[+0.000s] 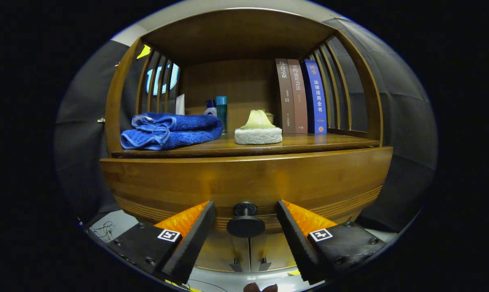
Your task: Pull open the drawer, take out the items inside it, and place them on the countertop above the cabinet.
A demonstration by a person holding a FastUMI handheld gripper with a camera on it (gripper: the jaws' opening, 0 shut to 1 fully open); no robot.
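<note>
1. Drawer (244, 178): I see its wide wooden front shut flush w/ the cabinet, straight ahead of the fingers. All places below are given relative to its knob.
2. Knob (246, 221): small, round, black, at the bottom centre of the drawer front. It sits in the gap between my two fingers, touching neither.
3. Gripper (246, 227): fingers spread wide apart, holding nothing. Left finger (189, 239) is just left of the knob, right finger (299, 239) just right of it; black pads face inward, orange backs outward, a square marker on each base.
4. Countertop (309, 142): the wooden shelf surface directly above the knob, on top of the drawer. Can't see inside the drawer, so I can't tell what it holds.
5. Sponge (258, 132): above the knob, at the countertop's front edge, yellowish top on a white base.
6. Blue towel (169, 129): folded, up and to the left of the knob, lying on the countertop.
7. Bottles (218, 109): two small ones, one w/ a teal cap, up and slightly left of the knob, behind the towel's right end.
8. Books (303, 97): three upright, two brown and one blue, up and to the right of the knob, by the slatted side.
9. Below the knob: a vertical seam between two lower doors w/ small dark handles (249, 265).
</note>
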